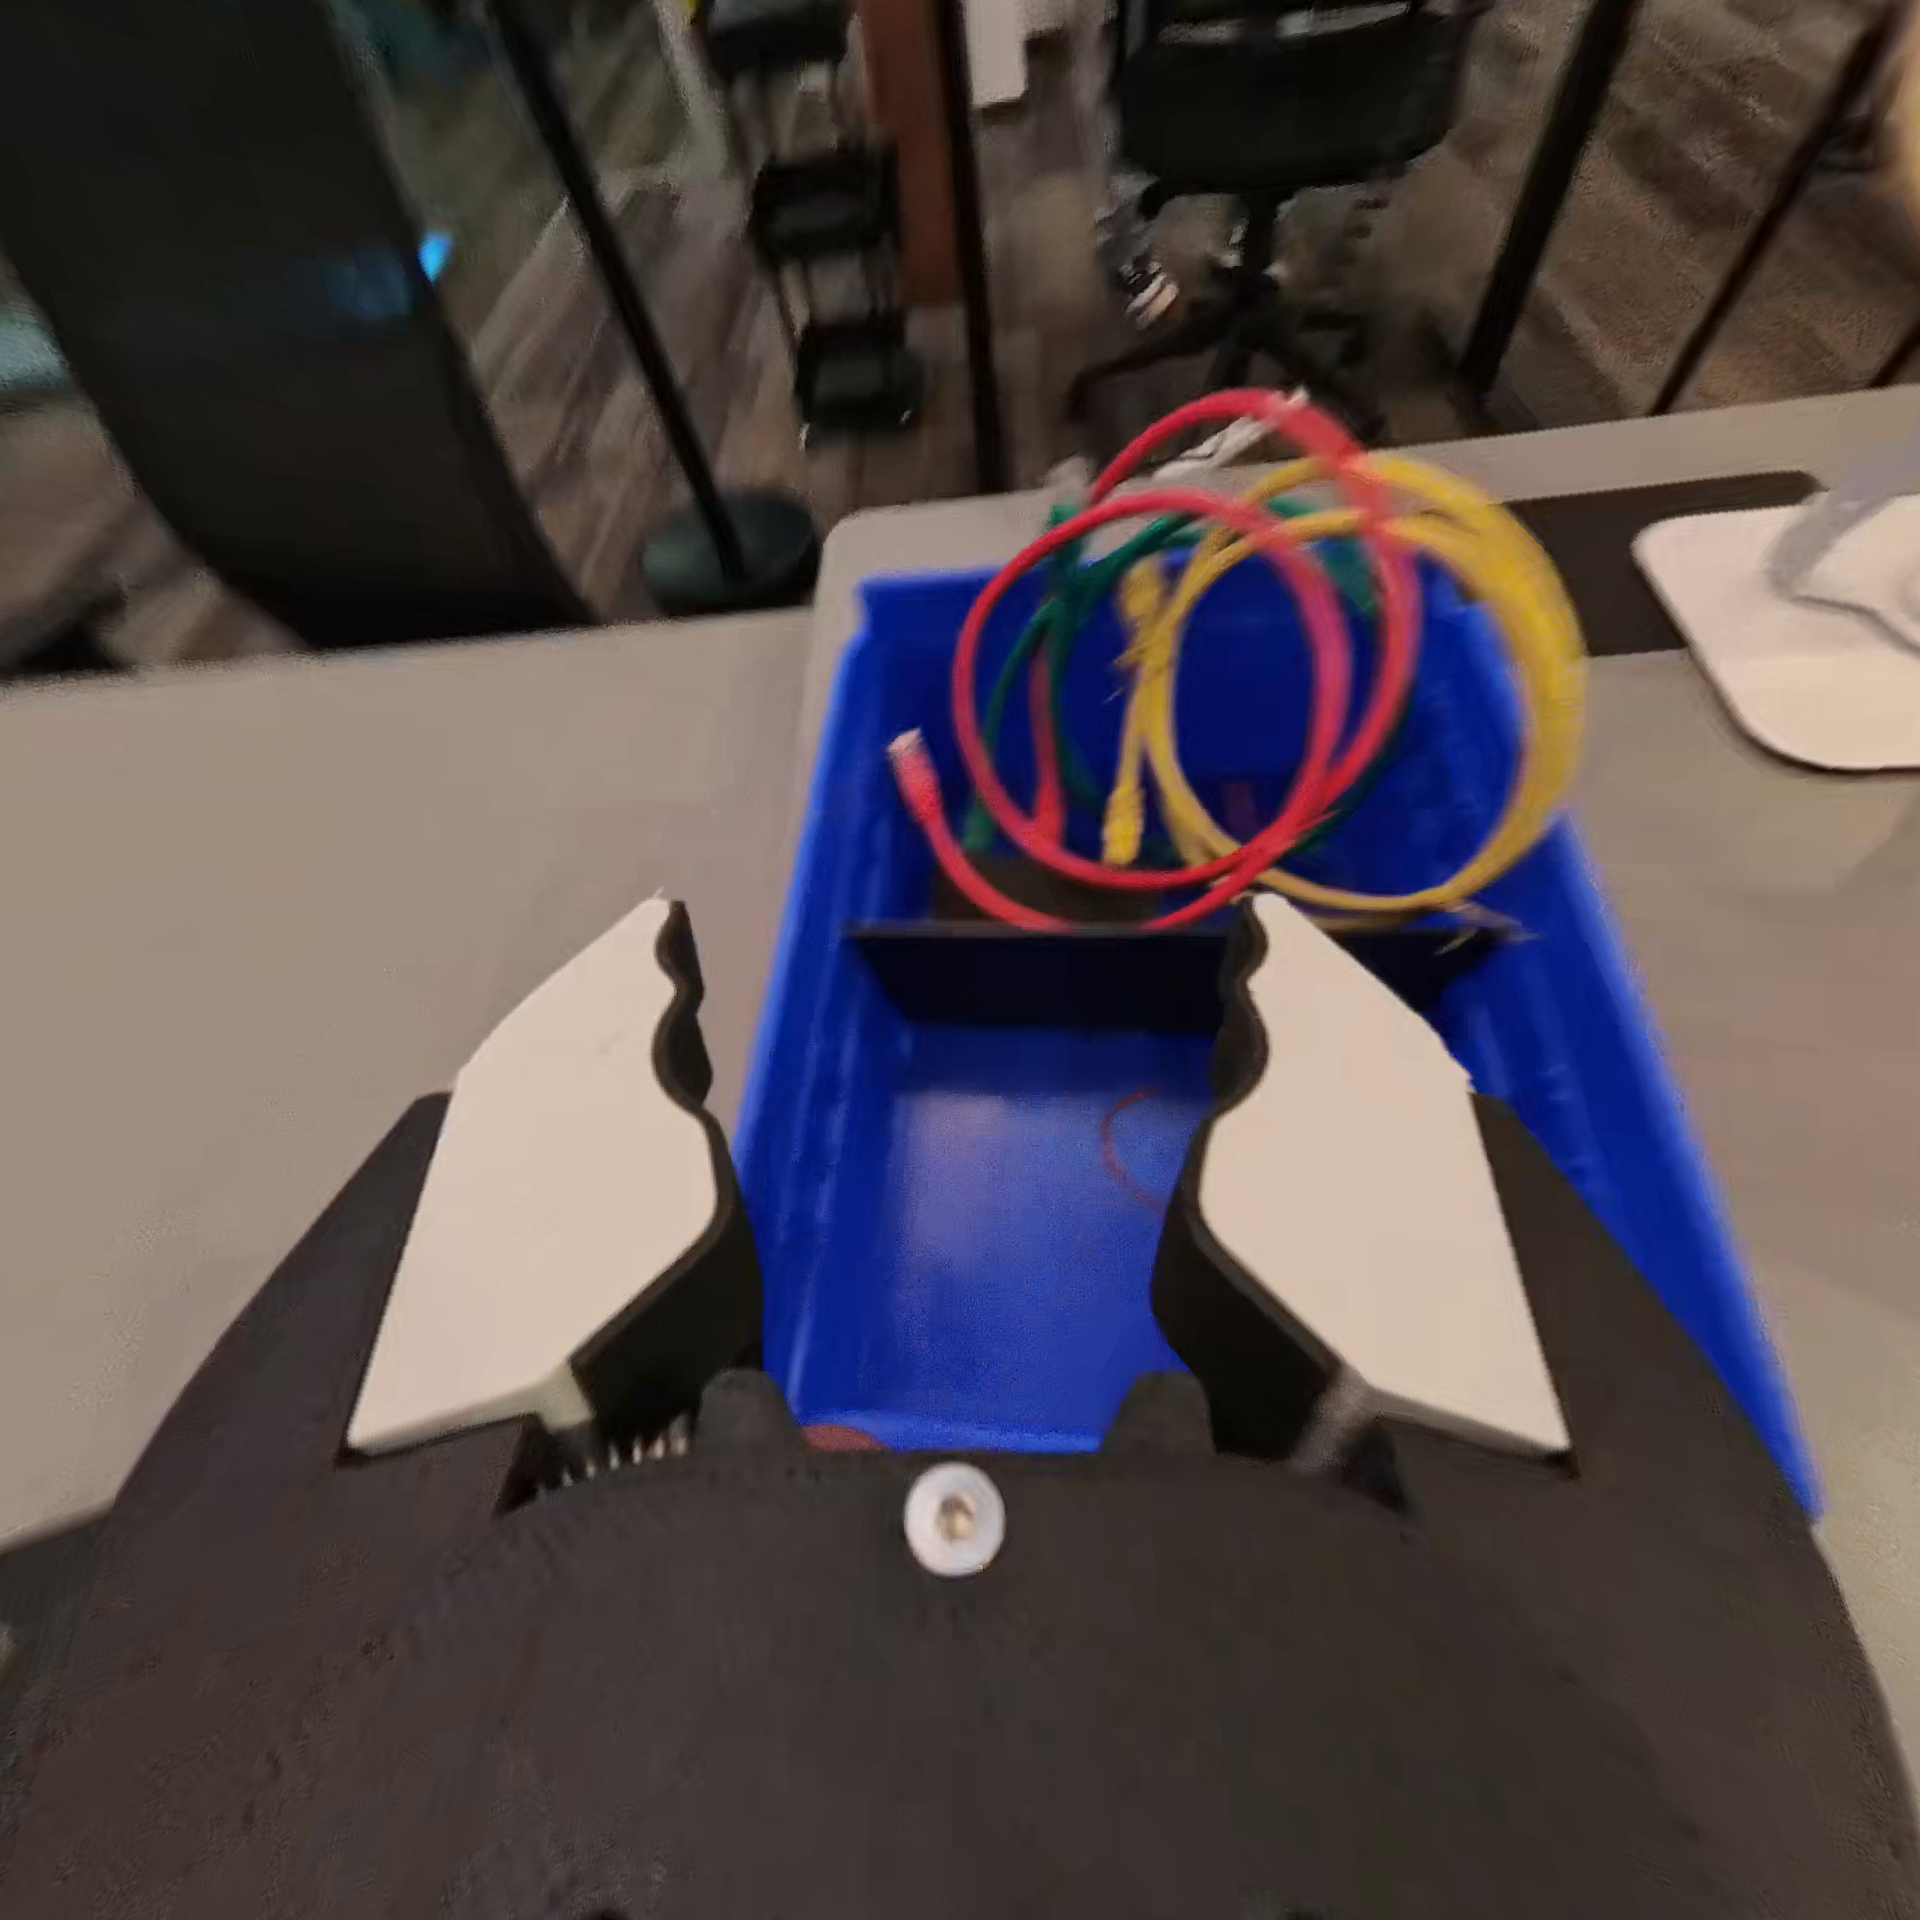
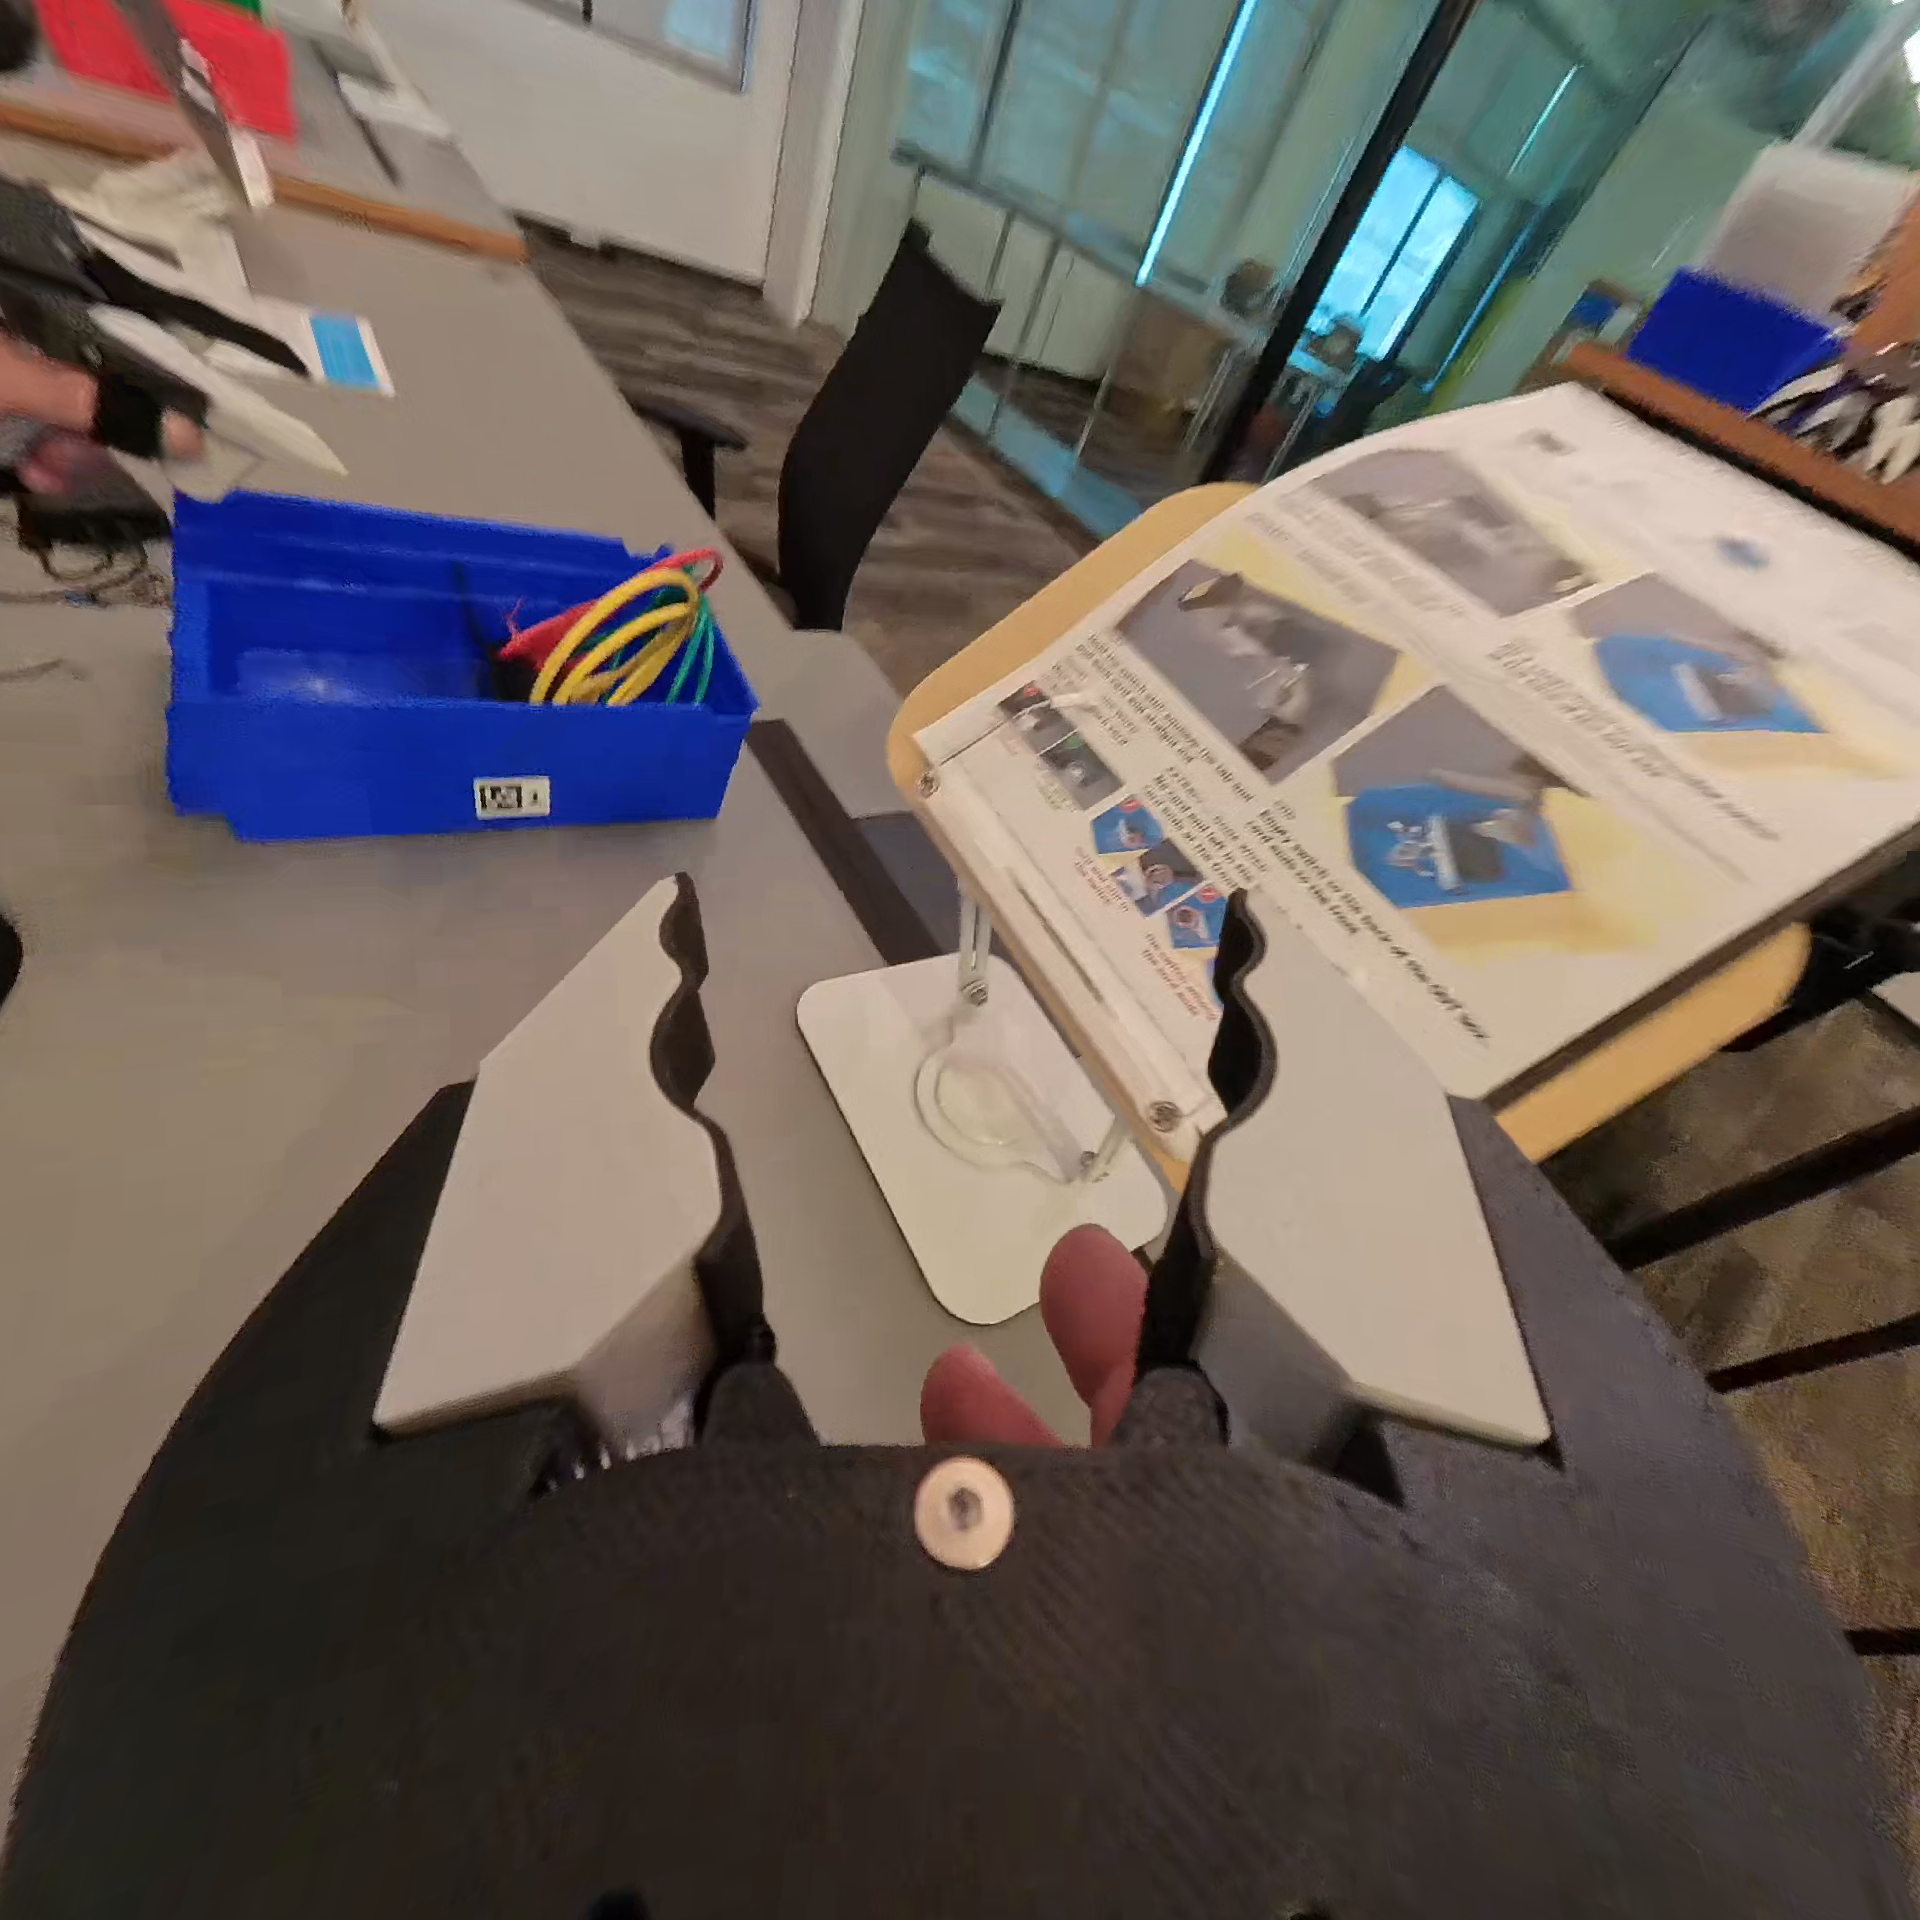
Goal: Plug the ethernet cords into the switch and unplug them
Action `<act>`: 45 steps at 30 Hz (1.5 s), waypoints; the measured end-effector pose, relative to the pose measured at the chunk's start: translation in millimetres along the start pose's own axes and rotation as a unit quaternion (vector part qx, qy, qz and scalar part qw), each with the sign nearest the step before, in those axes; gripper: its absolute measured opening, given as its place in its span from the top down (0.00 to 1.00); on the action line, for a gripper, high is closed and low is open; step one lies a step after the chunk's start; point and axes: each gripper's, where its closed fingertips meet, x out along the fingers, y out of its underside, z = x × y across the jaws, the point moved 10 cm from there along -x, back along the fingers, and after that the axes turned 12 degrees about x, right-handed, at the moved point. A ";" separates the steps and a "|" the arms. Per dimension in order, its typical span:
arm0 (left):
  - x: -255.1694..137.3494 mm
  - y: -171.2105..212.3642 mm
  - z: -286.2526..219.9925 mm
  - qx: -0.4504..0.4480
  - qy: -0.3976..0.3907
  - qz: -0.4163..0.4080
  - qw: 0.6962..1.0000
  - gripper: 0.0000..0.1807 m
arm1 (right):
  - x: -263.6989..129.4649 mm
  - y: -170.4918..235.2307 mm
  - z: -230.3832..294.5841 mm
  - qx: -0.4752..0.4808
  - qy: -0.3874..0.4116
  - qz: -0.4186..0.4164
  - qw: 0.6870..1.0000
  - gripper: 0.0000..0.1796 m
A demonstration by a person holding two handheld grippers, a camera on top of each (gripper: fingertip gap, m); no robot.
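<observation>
My left tongs [image 1: 961,914] are spread wide with nothing between them, hanging over the near compartment of the blue bin [image 1: 821,831], which sits on the grey table [image 1: 364,831] close to its far edge. A black divider [image 1: 1039,971] crosses the bin, and beyond it, in the far compartment, lie the ethernet cords: a red cord [image 1: 1174,686] looped in a big ring with one plug end sticking up at the left, a yellow cord [image 1: 1496,665] coiled beside it toward the right wall, and a green cord [image 1: 1049,665] threading behind both. A dark block shows under the coils just past the divider; I cannot tell whether it is the switch. The near compartment's floor carries only a thin red strand [image 1: 1127,1143]. My right tongs [image 2: 961,914] are also spread and hold nothing; they hover above the table well apart from the bin [image 2: 312,769], which from this side shows a small white sticker [image 2: 511,797] on its wall. Just ahead of them stands a white stand [image 2: 894,1049] with a flat base near the table's right edge, propping a tilted board with a printed instruction sheet [image 2: 1455,727]. Two fingertips [image 2: 1091,1299] of my hand show under the right tongs. The left tongs [image 2: 249,436] appear at the bin's far corner in the right wrist view.
</observation>
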 end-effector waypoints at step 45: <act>41.4 28.0 27.9 -0.055 0.003 -0.081 0.995 0.75 | 47.4 96.2 -24.6 0.100 -0.041 0.030 0.994 0.49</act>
